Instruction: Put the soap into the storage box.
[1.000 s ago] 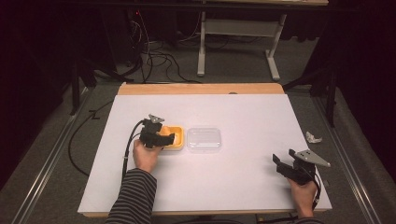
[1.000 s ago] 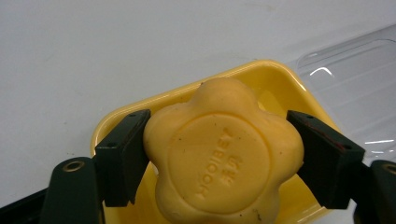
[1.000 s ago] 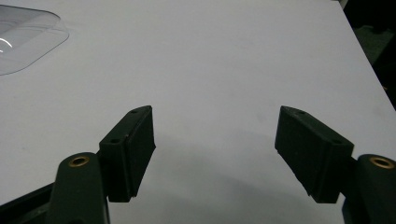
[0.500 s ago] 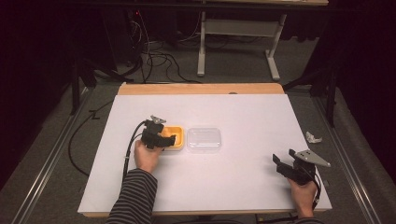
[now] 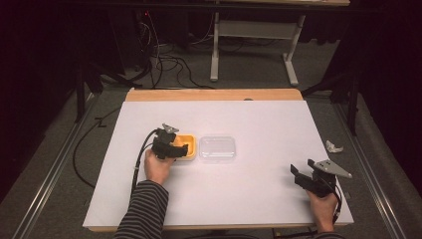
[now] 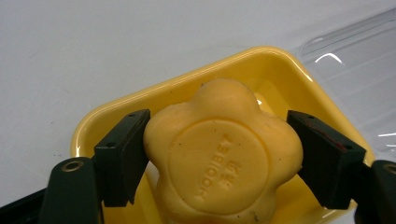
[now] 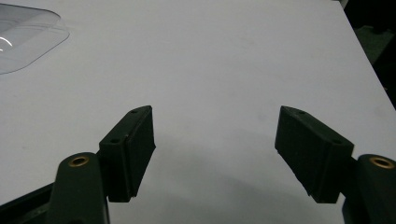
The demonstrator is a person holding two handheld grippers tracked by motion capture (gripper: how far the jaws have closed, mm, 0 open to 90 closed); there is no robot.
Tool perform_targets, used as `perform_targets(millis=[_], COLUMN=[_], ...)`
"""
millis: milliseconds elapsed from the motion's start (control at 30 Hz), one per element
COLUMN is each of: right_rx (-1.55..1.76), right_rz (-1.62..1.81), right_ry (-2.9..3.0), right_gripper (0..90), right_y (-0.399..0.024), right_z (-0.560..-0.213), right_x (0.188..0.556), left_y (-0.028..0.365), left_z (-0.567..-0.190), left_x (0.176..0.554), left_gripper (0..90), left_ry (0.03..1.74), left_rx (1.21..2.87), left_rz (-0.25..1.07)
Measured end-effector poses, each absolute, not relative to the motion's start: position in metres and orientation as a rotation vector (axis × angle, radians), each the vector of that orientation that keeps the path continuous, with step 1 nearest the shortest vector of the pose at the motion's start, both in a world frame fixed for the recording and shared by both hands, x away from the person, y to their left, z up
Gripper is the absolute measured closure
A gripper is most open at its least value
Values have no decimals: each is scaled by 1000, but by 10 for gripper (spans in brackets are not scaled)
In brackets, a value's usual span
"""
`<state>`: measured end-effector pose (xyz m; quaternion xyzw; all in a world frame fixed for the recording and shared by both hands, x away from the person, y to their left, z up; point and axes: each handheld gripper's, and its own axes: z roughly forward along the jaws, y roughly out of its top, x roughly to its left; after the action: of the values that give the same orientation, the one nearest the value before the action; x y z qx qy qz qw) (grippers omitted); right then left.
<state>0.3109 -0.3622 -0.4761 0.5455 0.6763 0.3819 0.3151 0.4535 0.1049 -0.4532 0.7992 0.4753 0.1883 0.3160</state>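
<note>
A yellow flower-shaped soap (image 6: 219, 158) with a round embossed stamp sits between the jaws of my left gripper (image 6: 219, 119), both pads pressing its sides. Under it lies a yellow soap dish (image 6: 261, 53). In the high view the left gripper (image 5: 179, 148) hovers over that dish (image 5: 191, 142), left of the table's middle. A clear plastic lid (image 5: 217, 148) lies flat just right of the dish. My right gripper (image 5: 298, 177) is held near the front right corner, open, with bare white tabletop between its jaws (image 7: 215, 114). The lid's corner (image 7: 28, 35) appears far off to its left.
The white table (image 5: 259, 119) has a wooden strip (image 5: 214, 94) along its far edge. A small crumpled white scrap (image 5: 333, 147) lies on the floor beside the right edge. Cables (image 5: 164, 64) and a desk frame (image 5: 254, 30) stand beyond the table.
</note>
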Motion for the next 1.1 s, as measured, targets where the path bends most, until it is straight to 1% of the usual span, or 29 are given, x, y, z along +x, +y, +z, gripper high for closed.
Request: perform_targets(millis=[200,533,1100], right_rx=[1437,1438,1435], right_rz=[1007,1007,1005], right_ry=[1782,1782,1787], right_gripper=[288,288,289], right_y=[-362,-362,-362], right_z=[-476,-476,-476], right_x=[311,311,311], left_y=[105,109,115], left_z=[-454,-446,-425], left_x=[454,450,428], left_gripper=[250,223,231], left_ry=[1246,1222,1140], left_rx=[2100,2059,1973], left_rz=[493,505,533])
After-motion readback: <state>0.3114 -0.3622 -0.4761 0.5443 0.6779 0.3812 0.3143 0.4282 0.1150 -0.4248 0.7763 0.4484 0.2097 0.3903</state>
